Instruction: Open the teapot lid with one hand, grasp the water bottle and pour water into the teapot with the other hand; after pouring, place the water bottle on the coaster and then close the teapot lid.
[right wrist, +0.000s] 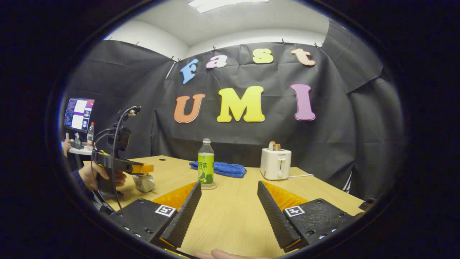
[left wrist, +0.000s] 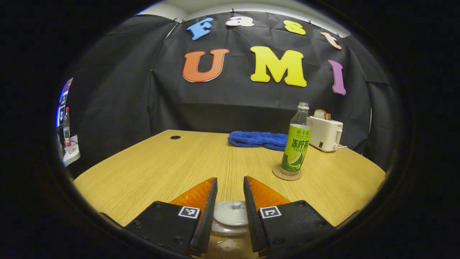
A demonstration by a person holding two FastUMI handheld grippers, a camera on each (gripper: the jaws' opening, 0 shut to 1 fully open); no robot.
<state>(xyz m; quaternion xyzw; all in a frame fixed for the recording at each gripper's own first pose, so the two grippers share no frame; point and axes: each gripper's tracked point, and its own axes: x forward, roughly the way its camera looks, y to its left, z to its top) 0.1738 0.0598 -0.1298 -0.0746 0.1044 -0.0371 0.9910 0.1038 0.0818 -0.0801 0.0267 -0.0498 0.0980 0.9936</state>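
A recording booth inside an office-like room: black cloth wall pinned up behind a wooden table, white ceiling with a light panel above, and a lit monitor on a side desk beyond the cloth.

Each gripper's fingers were carried on black blocks studded with screws, each block marked with a small square black-and-white tag, as seen on the left gripper and the right gripper. Ridged inner faces were shown on the right gripper's fingers. A dark sleeve was worn, and black cables were looped over the far gripper.
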